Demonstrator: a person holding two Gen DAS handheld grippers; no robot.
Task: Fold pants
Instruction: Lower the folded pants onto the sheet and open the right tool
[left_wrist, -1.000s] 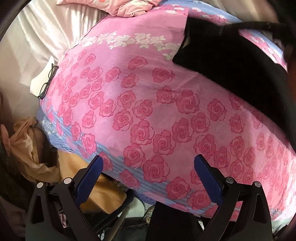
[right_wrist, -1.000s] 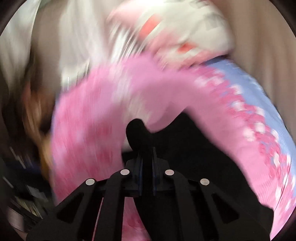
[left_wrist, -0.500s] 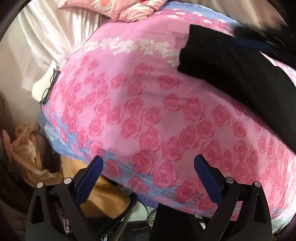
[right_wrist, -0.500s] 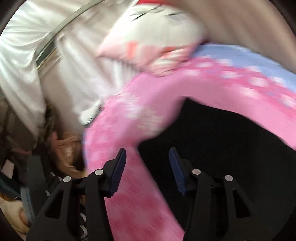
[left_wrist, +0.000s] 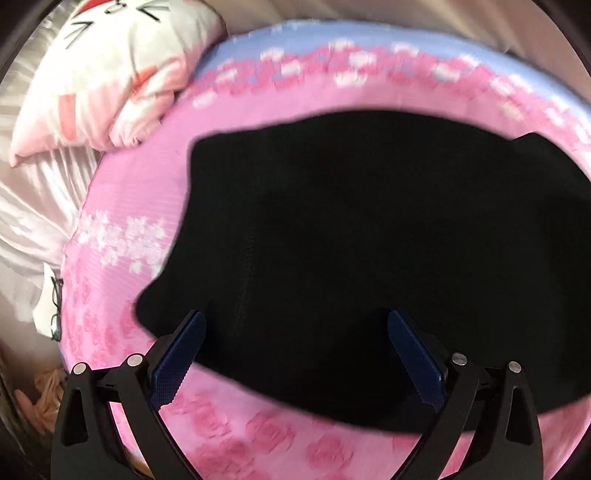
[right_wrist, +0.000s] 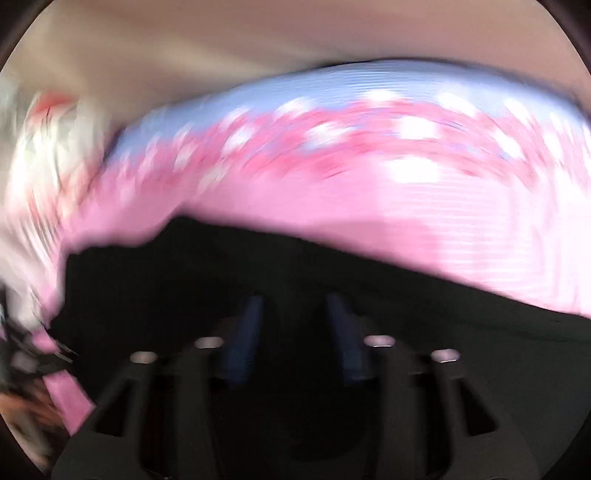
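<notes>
Black pants lie spread flat on a pink rose-patterned bedcover. My left gripper hangs just above their near part, open wide, blue pads apart, and nothing is pinched between them. The right wrist view is blurred by motion. There my right gripper hovers over the pants near their far edge. Its jaws are partly apart and closing, with only the flat cloth below them and nothing gripped.
A white and pink cartoon pillow lies at the bed's far left corner. Eyeglasses rest on white cloth beside the bed's left edge. The bedcover's blue band runs along the far side, next to a beige wall.
My left gripper swept from the bare roses to above the pants, staying open. My right gripper let go of the black cloth, opened, moved along the pants and has narrowed again.
</notes>
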